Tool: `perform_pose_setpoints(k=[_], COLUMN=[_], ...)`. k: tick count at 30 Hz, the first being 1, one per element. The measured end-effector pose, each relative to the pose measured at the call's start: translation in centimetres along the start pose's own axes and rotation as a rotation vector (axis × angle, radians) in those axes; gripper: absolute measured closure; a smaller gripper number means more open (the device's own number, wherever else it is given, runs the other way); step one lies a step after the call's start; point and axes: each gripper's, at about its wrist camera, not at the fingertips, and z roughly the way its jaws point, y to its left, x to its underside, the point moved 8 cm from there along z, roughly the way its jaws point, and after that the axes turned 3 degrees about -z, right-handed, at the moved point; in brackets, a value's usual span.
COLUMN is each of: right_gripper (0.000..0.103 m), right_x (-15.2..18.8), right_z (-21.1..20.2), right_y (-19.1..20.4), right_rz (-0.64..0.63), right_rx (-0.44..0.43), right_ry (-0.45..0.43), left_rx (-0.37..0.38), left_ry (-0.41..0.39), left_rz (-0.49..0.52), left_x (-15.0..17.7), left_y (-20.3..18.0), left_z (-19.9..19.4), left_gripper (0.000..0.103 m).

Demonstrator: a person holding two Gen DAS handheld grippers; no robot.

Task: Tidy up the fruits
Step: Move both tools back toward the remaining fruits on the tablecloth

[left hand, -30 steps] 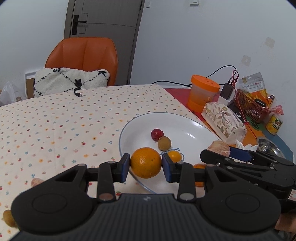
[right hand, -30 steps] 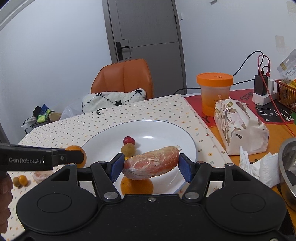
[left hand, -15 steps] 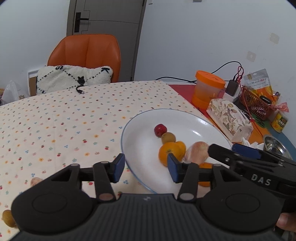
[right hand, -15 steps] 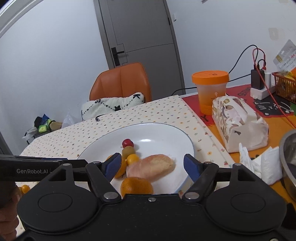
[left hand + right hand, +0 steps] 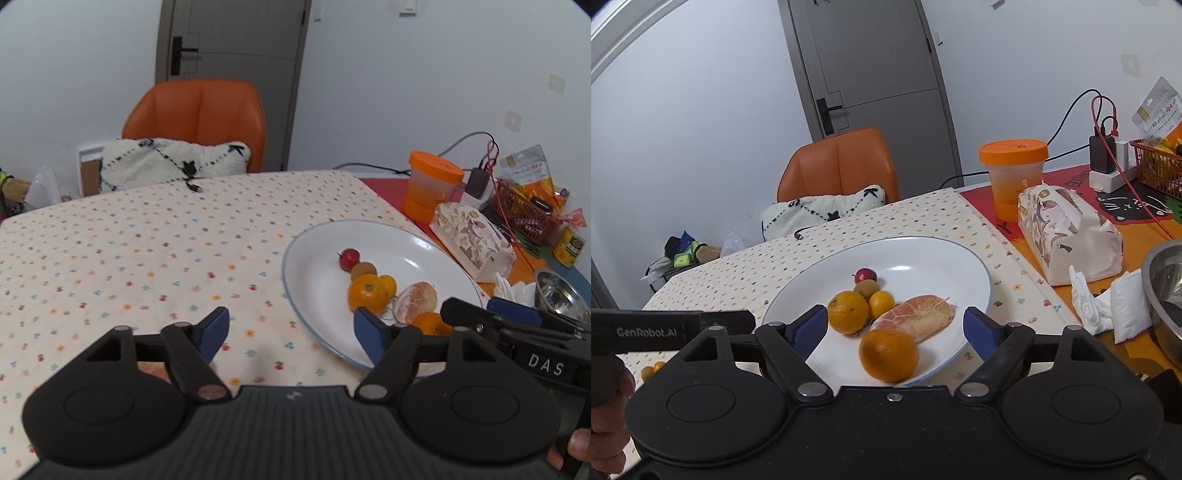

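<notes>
Left tongs [image 5: 291,332], right tongs [image 5: 897,330]: both spread wide, empty, above spotted-cloth bench [image 5: 147,251]; fruit plate [image 5: 960,266] ahead.

A white plate [image 5: 975,273] with a thin blue rim holds six fruits on the desk. A small red fruit [image 5: 865,275] lies farthest back, touching a brownish-green one [image 5: 866,288]. In front of these sit a large orange [image 5: 848,312] and a small yellow-orange fruit [image 5: 881,304], side by side and touching. A peeled pinkish citrus segment [image 5: 916,319] lies on its side to their right. Another orange [image 5: 888,355] rests at the plate's near edge.
</notes>
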Motion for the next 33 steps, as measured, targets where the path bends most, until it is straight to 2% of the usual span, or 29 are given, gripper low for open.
perform_pose_setpoints(k=[4,8,17,29,33], right_gripper=[0.016,0.011,0.000,0.000,0.000], right_x=[0.1,0.2,0.2,0.6,0.9], right_z=[-0.4,-1.0,-2.0,-3.3,-3.7], right_y=[0.6,1.4,2.7,4.2,4.9], right_rz=[0.008,-0.003,-0.019,-0.028,-0.042], right_rx=[-0.016,-0.016,-0.010,-0.010,-0.014], right_ry=[-0.002,-0.007,-0.017,-0.014,-0.010], left_rx=[-0.030,-0.042,-0.062,-0.076,-0.069], left_ry=[-0.036,-0.029,-0.025,-0.017,-0.025], left_rz=[-0.004,-0.010,-0.032,-0.078,-0.088], left_x=[-0.1,0.0,0.5,1.1,1.5], left_y=[0.9,1.7,3.6,6.0,6.7], left_z=[-1.2,-1.9,-3.7,-5.9,-6.7], left_gripper=[0.018,0.014,0.012,0.011,0.004])
